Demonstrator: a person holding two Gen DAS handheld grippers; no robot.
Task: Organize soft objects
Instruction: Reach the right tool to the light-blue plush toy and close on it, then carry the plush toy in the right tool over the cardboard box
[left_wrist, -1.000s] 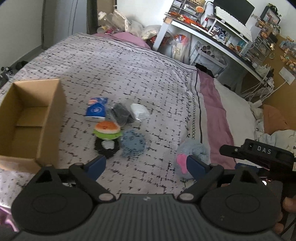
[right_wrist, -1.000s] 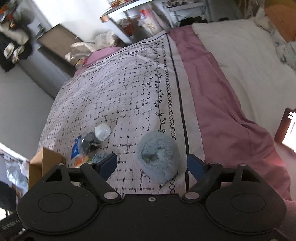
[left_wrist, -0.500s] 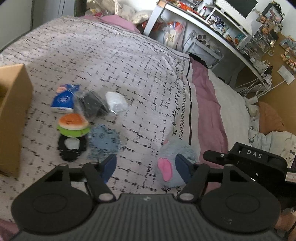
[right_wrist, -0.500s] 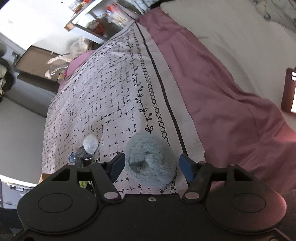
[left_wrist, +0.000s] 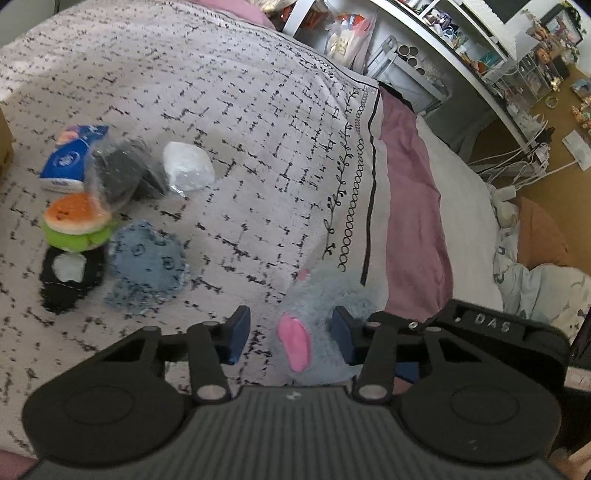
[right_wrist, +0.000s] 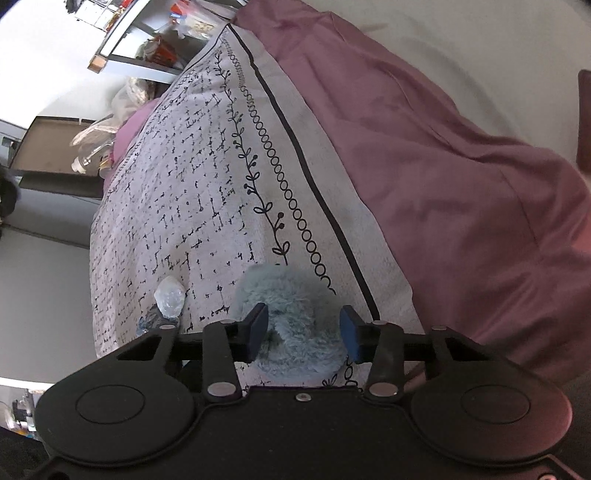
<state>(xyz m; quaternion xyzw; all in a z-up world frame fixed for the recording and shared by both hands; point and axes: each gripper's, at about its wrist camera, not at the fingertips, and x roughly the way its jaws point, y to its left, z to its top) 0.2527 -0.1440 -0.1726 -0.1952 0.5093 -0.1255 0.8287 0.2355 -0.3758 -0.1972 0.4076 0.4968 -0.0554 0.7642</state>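
A fluffy light-blue plush toy (left_wrist: 325, 299) with a pink ear (left_wrist: 295, 339) lies on the patterned bedspread (left_wrist: 240, 110) near its black border line. My left gripper (left_wrist: 290, 338) straddles its pink-eared end. The jaws are closing: the right pad touches the fur and the left pad stands clear of it. My right gripper (right_wrist: 303, 332) hangs over the same plush toy (right_wrist: 291, 291) from the other side. Its jaws are closing too, with fur between and under the pads and no visible squeeze.
Left of the plush lie a blue round fuzzy piece (left_wrist: 147, 262), a burger plush (left_wrist: 75, 218), a black-and-white plush (left_wrist: 68, 277), a tissue pack (left_wrist: 70, 158), a bagged black item (left_wrist: 118, 173) and a bagged white item (left_wrist: 188, 171). A mauve sheet (right_wrist: 443, 166) covers the bed's right side. Desk shelves (left_wrist: 461, 40) stand behind.
Both grippers have come down and closer to the blue plush, and their jaws have narrowed around it. The cardboard box has slid out of the left wrist view.
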